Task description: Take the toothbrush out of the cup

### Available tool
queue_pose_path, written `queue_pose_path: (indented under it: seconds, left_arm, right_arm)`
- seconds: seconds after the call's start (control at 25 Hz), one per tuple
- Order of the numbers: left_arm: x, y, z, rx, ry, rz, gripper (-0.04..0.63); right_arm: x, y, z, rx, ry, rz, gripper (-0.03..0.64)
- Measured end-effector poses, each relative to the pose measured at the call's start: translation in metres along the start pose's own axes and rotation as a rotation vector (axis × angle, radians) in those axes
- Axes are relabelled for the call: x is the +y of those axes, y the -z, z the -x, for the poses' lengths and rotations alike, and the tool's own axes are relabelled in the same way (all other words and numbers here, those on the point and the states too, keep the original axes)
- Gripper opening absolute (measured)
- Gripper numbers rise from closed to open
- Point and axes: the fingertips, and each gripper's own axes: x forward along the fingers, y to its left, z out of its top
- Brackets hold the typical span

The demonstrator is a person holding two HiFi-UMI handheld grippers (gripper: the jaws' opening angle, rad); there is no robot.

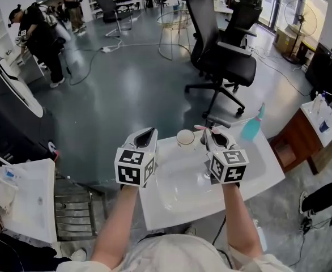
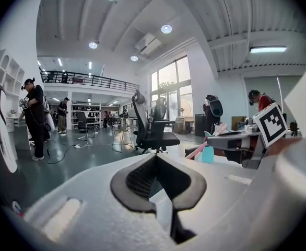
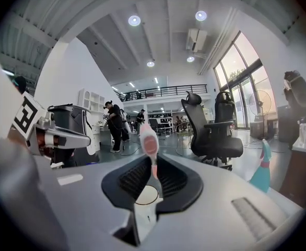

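A white cup (image 1: 185, 137) stands on the far edge of the white basin top (image 1: 256, 169). My right gripper (image 1: 209, 132) hovers just right of it, shut on a pink toothbrush (image 1: 200, 127). In the right gripper view the toothbrush (image 3: 149, 143) stands upright between the pads, bristle head up, clear of the cup (image 3: 145, 195) whose rim shows below the jaws. My right gripper (image 3: 152, 166) pinches its thin neck. My left gripper (image 1: 149, 132) hangs left of the cup, and in its own view my left gripper (image 2: 154, 160) has its tips together, holding nothing.
A blue spray bottle (image 1: 253, 126) stands at the basin top's far right corner. A black office chair (image 1: 225, 55) is on the floor beyond. A white bag (image 1: 24, 200) lies at the left, a wooden cabinet (image 1: 302, 135) at the right. People stand far off at the back left.
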Motion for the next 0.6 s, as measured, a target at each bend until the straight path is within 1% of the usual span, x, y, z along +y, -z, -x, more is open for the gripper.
queue_pose_path:
  seconds: [0.32, 0.6]
  left_arm:
    - [-0.020, -0.007, -0.015, -0.006, 0.044, -0.020, 0.003]
    - [-0.035, -0.012, -0.023, -0.009, 0.065, -0.036, 0.003]
  right_arm:
    - [-0.017, -0.032, 0.021, -0.068, 0.043, 0.012, 0.032]
    - [-0.031, -0.046, 0.039, -0.099, 0.084, 0.027, 0.032]
